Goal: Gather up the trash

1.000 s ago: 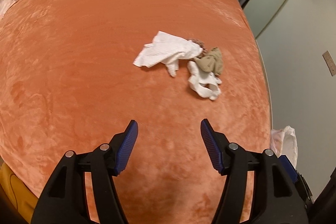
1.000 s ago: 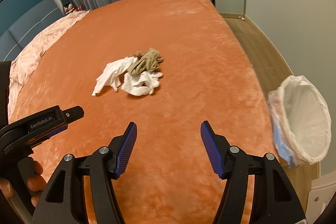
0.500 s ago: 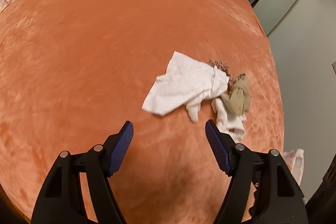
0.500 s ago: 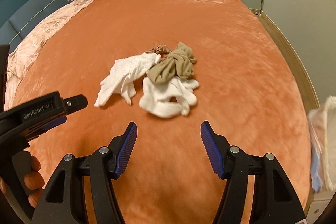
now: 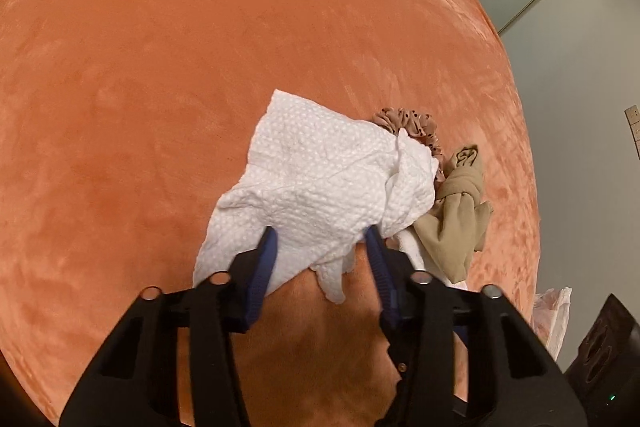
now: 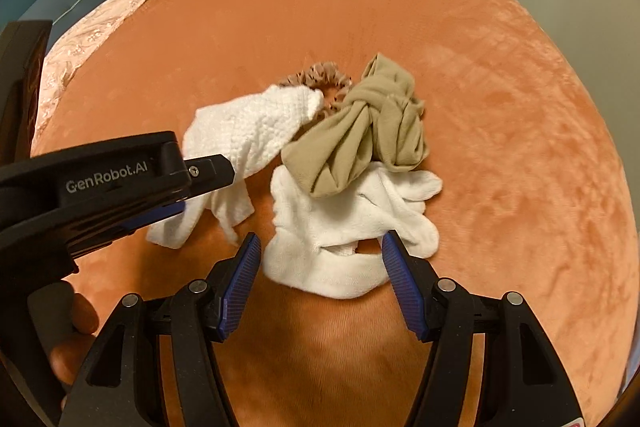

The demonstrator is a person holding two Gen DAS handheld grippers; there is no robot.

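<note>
Both wrist views steep, close; share paper towel [image 5: 320, 183] pile.

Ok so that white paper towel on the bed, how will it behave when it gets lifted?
The paper towel looks crumpled and thin, so it will probably hang limp and weigh very little. Its dimpled surface should grip well. One edge overlaps the scrunchie, which might shift slightly.

The only lettering I can read is "GenRobot.AI", printed in pale letters along the black side of the left gripper [image 6: 192, 195], as the right wrist view shows it. A white-and-red sticker at that view's lower right edge may carry print, but it is cut off.
</note>
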